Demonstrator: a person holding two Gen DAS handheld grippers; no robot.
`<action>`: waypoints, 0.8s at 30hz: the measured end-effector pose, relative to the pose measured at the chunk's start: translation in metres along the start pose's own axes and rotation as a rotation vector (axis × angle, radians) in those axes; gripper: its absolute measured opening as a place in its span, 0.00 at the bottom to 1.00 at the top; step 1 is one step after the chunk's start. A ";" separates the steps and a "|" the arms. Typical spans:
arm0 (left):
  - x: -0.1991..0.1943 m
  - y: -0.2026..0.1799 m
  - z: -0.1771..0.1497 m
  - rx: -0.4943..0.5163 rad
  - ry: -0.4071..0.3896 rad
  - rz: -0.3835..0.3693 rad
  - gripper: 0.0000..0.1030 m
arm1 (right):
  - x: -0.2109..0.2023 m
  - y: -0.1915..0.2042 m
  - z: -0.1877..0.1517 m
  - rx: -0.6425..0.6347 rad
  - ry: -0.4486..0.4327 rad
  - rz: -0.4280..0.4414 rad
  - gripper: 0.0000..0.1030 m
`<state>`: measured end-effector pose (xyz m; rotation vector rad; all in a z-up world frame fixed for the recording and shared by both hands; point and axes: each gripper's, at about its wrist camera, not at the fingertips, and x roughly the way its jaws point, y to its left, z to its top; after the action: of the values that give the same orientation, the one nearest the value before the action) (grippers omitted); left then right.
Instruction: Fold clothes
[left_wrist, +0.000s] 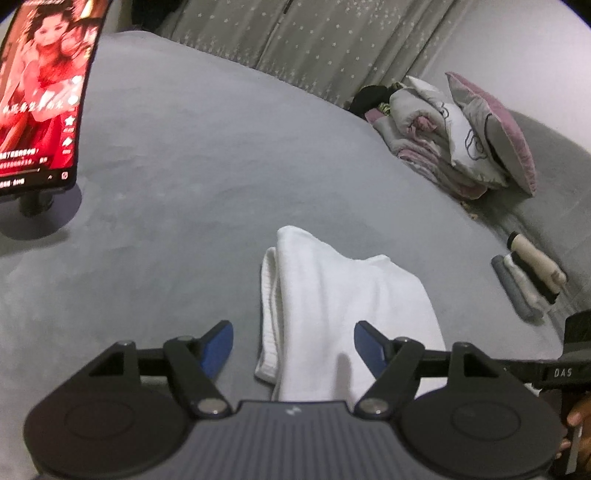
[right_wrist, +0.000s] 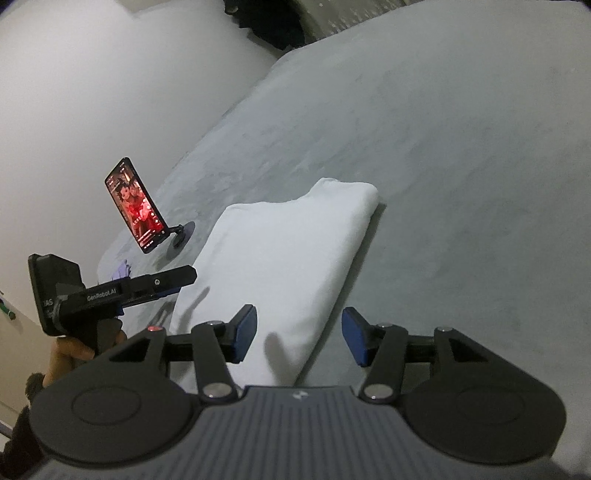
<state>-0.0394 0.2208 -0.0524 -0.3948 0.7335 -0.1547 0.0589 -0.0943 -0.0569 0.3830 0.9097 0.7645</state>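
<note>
A white folded garment (left_wrist: 332, 306) lies flat on the grey bed (left_wrist: 184, 177), its ribbed hem toward the left. My left gripper (left_wrist: 293, 345) hovers over the garment's near end, open, its blue pads (left_wrist: 221, 343) apart and off the cloth. In the right wrist view the same garment (right_wrist: 280, 251) is a neat rectangle. My right gripper (right_wrist: 299, 334) is open above the garment's near right corner, nothing pinched. The left gripper (right_wrist: 177, 280) also shows there beside the garment's left edge, held by a hand (right_wrist: 66, 354).
A phone on a stand (left_wrist: 40, 96) with a red lit screen stands on the bed's left; it shows again as the phone (right_wrist: 135, 210). Piled pillows and bedding (left_wrist: 461, 136) sit at the back right. Several rolled items (left_wrist: 528, 280) lie at the right. A starred curtain (left_wrist: 314, 40) hangs behind.
</note>
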 end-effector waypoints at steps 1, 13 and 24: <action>0.001 -0.003 0.000 0.010 0.004 0.011 0.71 | 0.000 0.001 0.000 0.001 0.000 -0.001 0.54; 0.002 -0.021 -0.001 0.143 0.029 0.087 0.71 | 0.009 0.000 0.004 0.010 0.004 -0.020 0.54; 0.001 -0.021 -0.002 0.142 0.033 0.116 0.71 | 0.008 0.000 0.006 0.017 0.002 -0.034 0.54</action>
<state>-0.0397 0.2003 -0.0458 -0.2143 0.7715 -0.1031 0.0672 -0.0885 -0.0581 0.3807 0.9230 0.7269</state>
